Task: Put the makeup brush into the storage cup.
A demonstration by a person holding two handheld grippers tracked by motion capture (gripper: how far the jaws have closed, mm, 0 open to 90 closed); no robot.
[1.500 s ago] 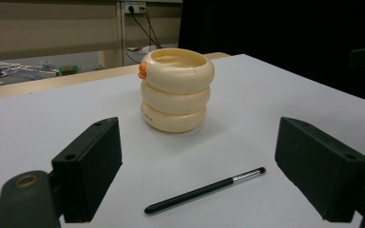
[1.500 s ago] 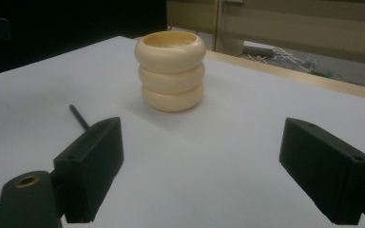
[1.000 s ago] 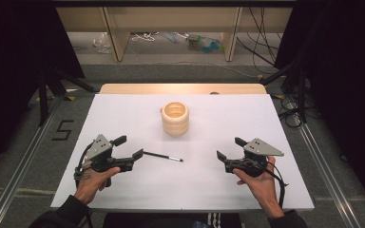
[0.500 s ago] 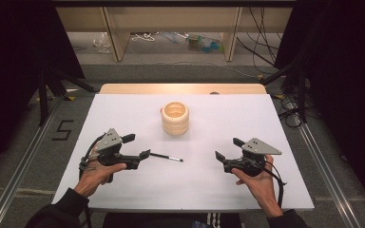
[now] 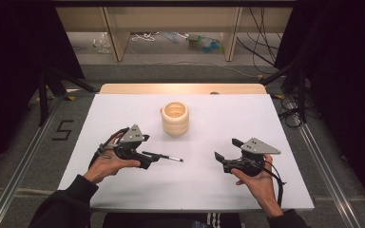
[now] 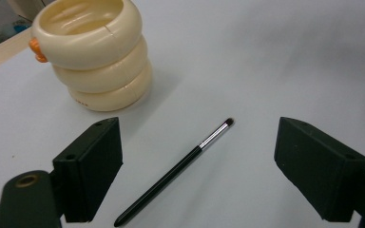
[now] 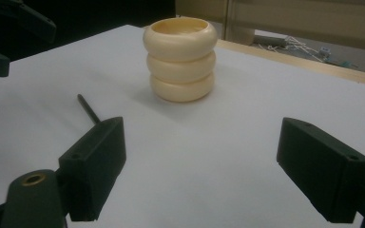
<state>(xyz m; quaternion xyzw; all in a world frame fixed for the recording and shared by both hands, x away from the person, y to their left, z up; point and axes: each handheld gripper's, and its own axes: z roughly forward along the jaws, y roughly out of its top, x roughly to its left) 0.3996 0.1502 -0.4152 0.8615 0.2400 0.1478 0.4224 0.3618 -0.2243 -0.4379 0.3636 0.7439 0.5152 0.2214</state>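
**Left gripper closing in on brush**

Since the earlier frame the left gripper [image 5: 153, 157] moved right and forward, from beside the makeup brush [image 6: 177, 171] to right over its handle end. Its jaws stood wide open, one on each side of the brush – nothing gripped. Brush lay flat on the white table [image 5: 275, 123], bristle tip pointing toward the right gripper [image 5: 221, 159], near the cream ringed holder [image 5: 175, 118] but apart from it. Right gripper hovered off to the side, jaws also wide open, empty. Progress judged early – approach done; grasp, lift and probably drop into the holder all left.
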